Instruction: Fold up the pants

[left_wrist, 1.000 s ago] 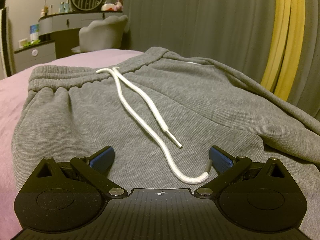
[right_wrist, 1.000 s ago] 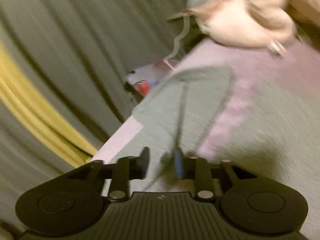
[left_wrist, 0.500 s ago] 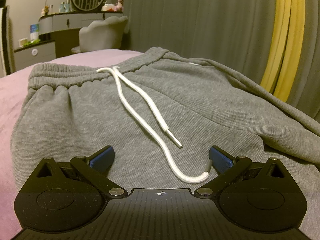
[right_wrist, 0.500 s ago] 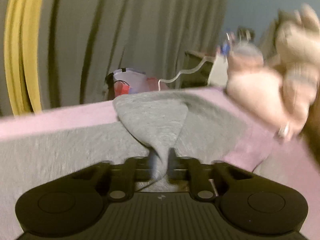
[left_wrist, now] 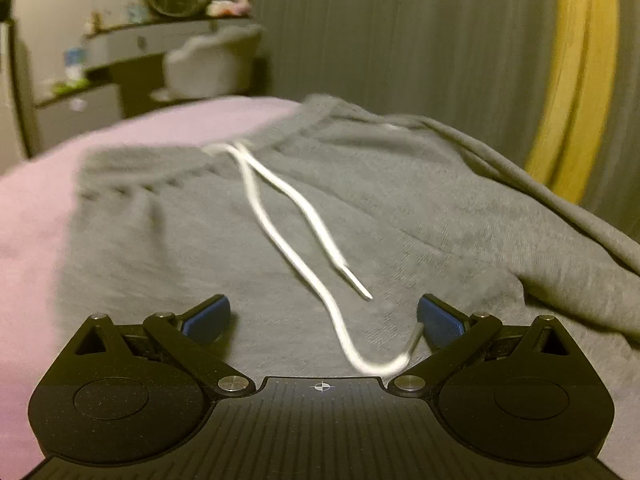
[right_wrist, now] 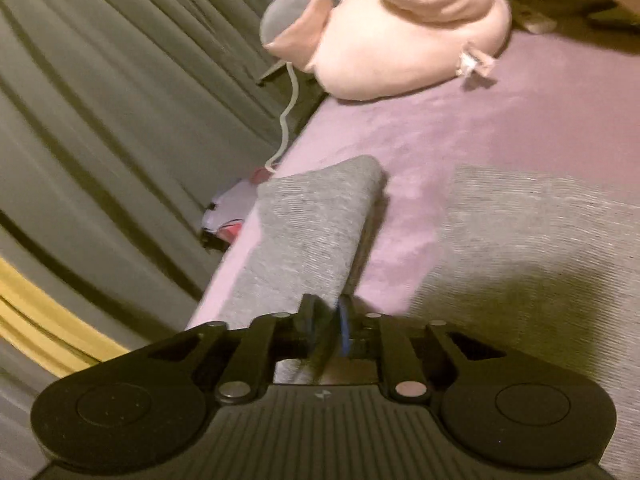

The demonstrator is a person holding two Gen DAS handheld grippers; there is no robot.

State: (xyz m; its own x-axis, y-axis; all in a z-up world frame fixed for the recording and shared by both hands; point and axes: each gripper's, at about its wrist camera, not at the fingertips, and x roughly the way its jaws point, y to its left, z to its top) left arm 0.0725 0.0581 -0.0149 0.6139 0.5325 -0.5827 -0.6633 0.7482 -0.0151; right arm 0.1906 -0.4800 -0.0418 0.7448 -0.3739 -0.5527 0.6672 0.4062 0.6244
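Pants (left_wrist: pixel 320 220) are spread on the purple bed (right_wrist: pixel 460 128), so the fold is barely started. Nearest, the left gripper (left_wrist: pixel 324 316) is held wide apart over the drawstring (left_wrist: pixel 280 216), gripping nothing. The right gripper (right_wrist: pixel 328 328) is pinched on a leg (right_wrist: pixel 312 224), jaws just loosened a touch, so that pinch should be kept firm. Further off, the far cuff should be watched so it's laid flat, clear of the pink plush (right_wrist: pixel 400 32).

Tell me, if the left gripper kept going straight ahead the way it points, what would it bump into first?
Probably the grey pants. The left gripper is open and tilted down over them, with the white drawstring lying right ahead between its fingers, so it may touch that too.
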